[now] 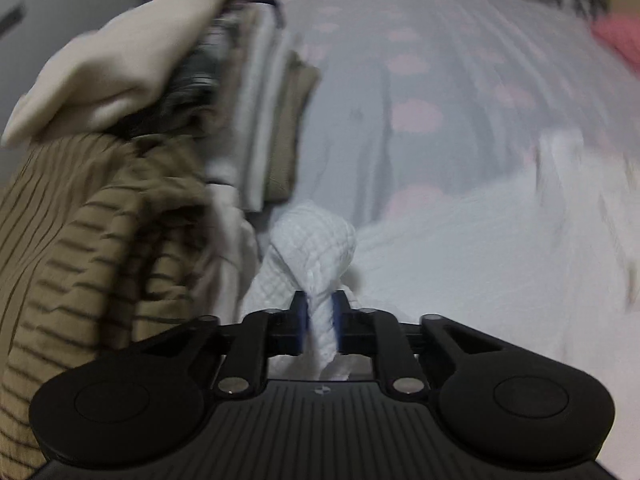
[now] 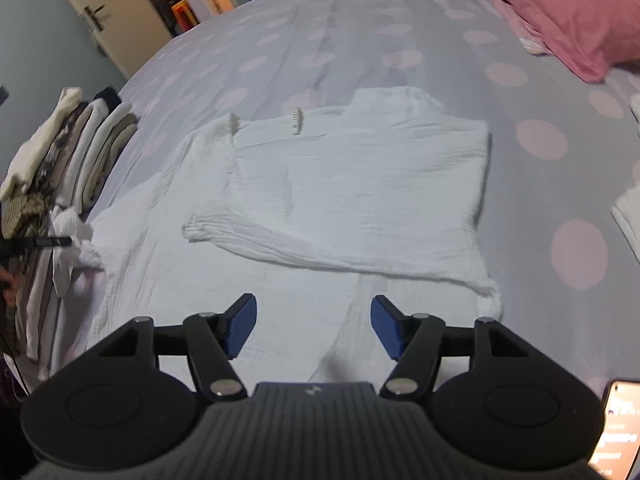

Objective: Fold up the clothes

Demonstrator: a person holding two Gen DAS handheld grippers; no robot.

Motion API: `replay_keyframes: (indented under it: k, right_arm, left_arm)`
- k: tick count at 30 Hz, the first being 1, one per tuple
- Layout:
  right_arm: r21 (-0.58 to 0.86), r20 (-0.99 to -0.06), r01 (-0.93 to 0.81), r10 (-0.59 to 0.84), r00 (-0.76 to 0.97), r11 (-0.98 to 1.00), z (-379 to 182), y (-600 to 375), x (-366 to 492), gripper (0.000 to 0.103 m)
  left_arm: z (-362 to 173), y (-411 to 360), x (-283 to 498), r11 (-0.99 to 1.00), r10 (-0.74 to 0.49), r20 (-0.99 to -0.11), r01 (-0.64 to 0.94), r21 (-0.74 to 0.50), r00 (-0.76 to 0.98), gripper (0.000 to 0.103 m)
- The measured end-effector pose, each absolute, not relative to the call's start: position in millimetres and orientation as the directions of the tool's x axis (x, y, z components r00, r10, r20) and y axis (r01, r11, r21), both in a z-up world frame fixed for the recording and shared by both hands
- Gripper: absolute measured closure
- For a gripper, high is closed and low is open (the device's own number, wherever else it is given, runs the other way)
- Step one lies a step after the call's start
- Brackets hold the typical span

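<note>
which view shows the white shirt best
The right wrist view: the white shirt lies spread over the bed, partly folded. The left wrist view shows only a bunched bit pinched in the left tool and a blurred stretch.

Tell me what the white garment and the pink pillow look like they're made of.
White garment: probably a light cotton gauze, matte; the left gripper pinches a bunch showing a crinkled, waffle-like weave. Pink pillow: a smooth woven case, likely cotton, matte with soft creases; the weave itself is too blurred to confirm.
</note>
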State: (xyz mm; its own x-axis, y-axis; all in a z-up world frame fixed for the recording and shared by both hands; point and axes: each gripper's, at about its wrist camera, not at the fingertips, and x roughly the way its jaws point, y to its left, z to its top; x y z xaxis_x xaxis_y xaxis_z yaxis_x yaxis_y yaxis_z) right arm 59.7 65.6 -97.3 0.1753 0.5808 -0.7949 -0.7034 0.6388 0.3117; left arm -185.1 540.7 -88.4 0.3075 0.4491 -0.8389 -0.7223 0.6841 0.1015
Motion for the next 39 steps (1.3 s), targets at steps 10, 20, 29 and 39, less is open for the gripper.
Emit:
replay_keyframes:
  k: [10, 20, 29, 39]
  right_arm:
    - [0.304, -0.799, -0.72, 0.578, 0.163, 0.623, -94.5, 67.3, 52.8, 0.037]
    - [0.333, -0.779, -0.688, 0.6, 0.185, 0.645, -86.2, 59.9, 63.7, 0.037]
    - [0.328, -0.779, -0.676, 0.594, 0.201, 0.659, -85.3, 57.4, 69.9, 0.037]
    - [0.287, -0.804, -0.642, 0.543, 0.242, 0.711, -99.9, 58.5, 92.8, 0.037]
  left_arm:
    - [18.0, 531.0, -206.4, 0.771, 0.287, -0.775, -0.616, -0.162, 0.563, 0.096]
    - [62.0, 524.3, -177.1, 0.764, -0.067, -0.716, -0.426, -0.484, 0.695, 0.096]
    - [4.5, 454.8, -59.7, 0.779, -0.225, -0.763, -0.358, -0.515, 0.606, 0.096]
    - [-55.0, 402.1, 16.8, 0.806, -0.338, -0.786, -0.272, -0.526, 0.518, 0.076]
